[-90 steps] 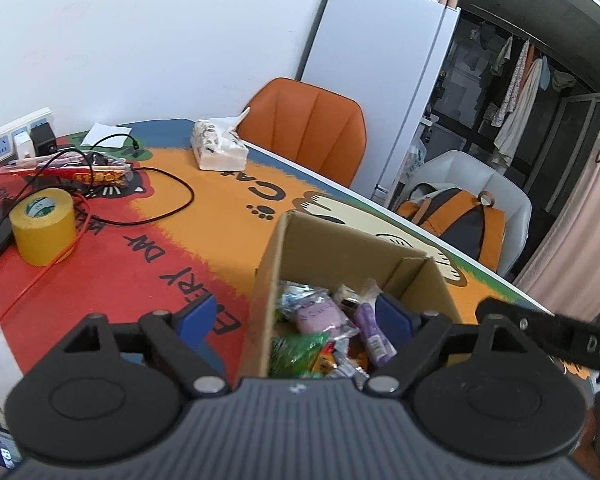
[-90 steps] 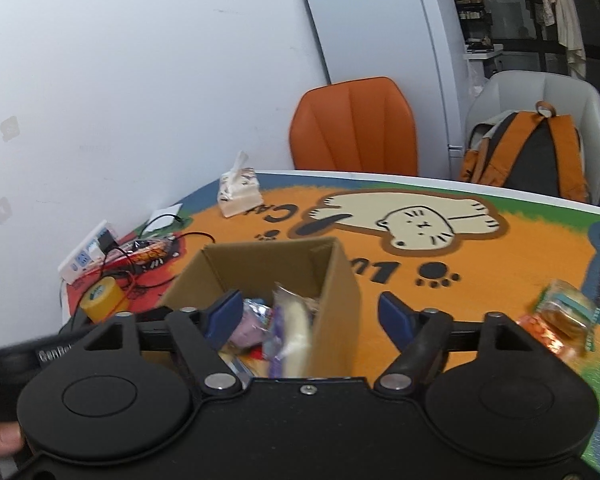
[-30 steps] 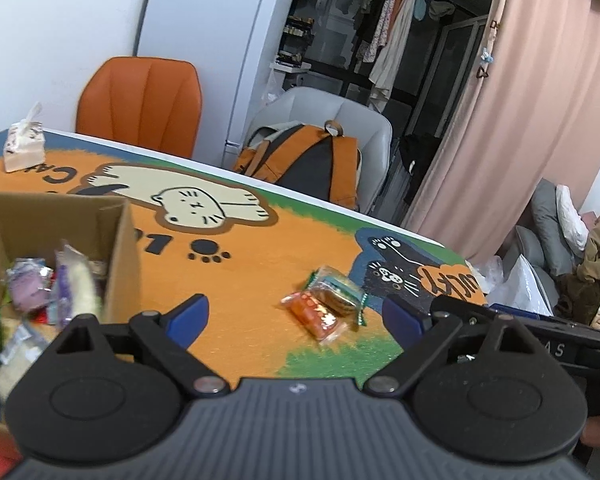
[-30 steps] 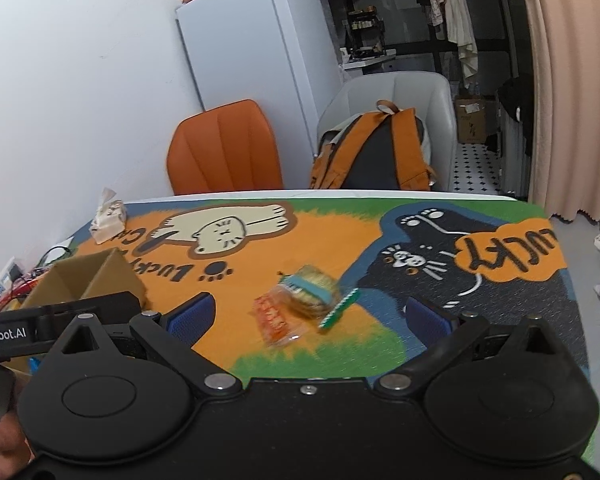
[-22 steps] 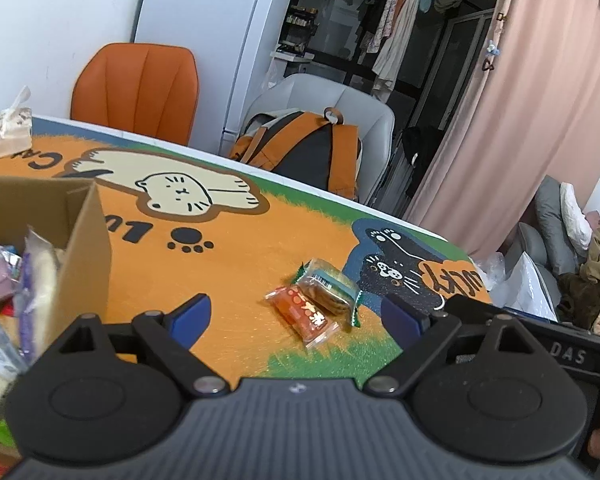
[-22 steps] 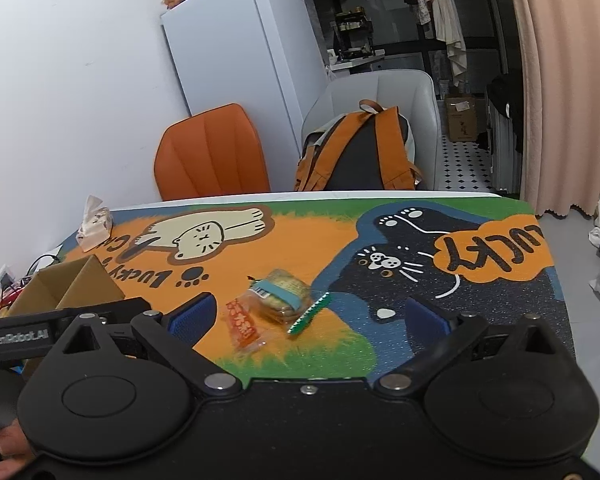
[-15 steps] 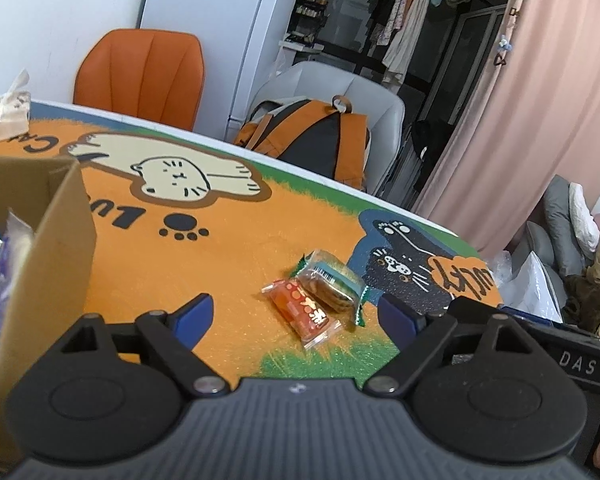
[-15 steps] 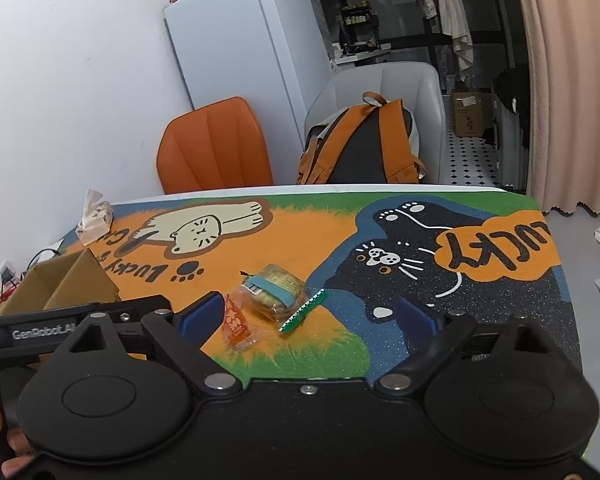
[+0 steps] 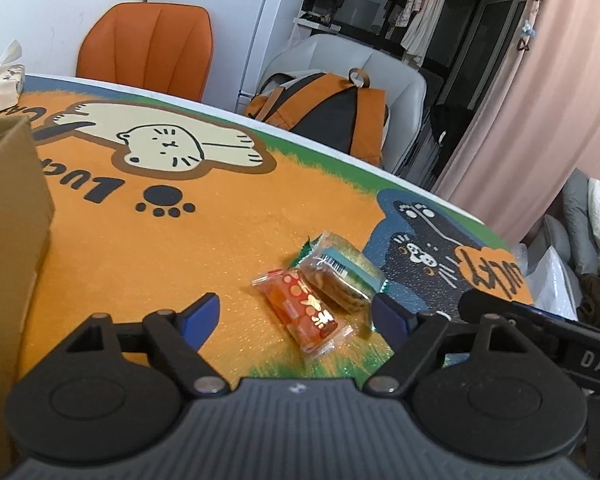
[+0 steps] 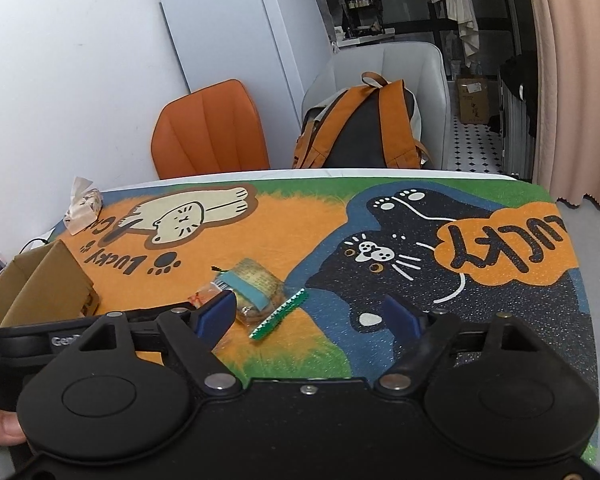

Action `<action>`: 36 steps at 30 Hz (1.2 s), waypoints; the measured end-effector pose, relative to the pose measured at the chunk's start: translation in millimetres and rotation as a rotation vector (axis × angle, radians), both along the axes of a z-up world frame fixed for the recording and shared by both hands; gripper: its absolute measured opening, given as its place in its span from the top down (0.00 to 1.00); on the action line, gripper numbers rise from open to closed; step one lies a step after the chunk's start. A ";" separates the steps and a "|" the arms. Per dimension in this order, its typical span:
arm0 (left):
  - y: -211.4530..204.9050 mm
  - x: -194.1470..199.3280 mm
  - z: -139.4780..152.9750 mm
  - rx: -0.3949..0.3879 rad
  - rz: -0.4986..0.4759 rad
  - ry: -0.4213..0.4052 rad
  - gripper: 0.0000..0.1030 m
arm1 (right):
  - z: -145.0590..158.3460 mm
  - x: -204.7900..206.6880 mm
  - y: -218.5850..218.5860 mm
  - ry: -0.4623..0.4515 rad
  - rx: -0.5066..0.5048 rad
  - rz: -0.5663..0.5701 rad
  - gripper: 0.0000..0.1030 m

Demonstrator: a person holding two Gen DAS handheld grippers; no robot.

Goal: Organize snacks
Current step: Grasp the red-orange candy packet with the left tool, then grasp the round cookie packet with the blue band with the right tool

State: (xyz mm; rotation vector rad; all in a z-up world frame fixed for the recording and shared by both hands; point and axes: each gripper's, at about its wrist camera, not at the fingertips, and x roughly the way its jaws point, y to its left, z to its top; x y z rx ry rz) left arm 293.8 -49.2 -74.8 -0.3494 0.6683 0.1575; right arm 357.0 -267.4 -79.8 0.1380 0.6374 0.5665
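Handheld grippers, wrist views.
Left gripper: blue pads, black linkages with silver screws behind them, ribbed grey body. Right gripper: blue pads, black smooth body, round covers behind each finger.

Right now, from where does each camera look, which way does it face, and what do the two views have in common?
Left wrist: sits on the left gripper, faces down along its closing, empty fingers at the red snack packet and cake packet; the cardboard box at left.
Right wrist: sits on the right gripper, also closing and empty, faces the table mat; a thumb shows.
Shared: both packets, box, orange chair, backpack.
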 end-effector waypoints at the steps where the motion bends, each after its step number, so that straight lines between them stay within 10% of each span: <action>1: -0.6 2.5 -2.3 0.001 0.003 0.002 0.24 | -1.3 1.6 -0.2 0.003 0.001 0.001 0.22; 9: -0.8 16.9 -17.8 0.034 0.020 0.025 0.36 | -5.7 9.9 5.7 0.008 -0.002 0.015 0.23; 15: 5.9 15.5 -19.1 0.053 0.011 0.031 0.77 | -7.8 14.4 18.0 0.004 -0.018 0.039 0.26; 36: 49.4 -11.1 -13.2 0.021 0.082 0.014 0.82 | -19.1 23.6 91.8 -0.046 -0.182 0.174 0.26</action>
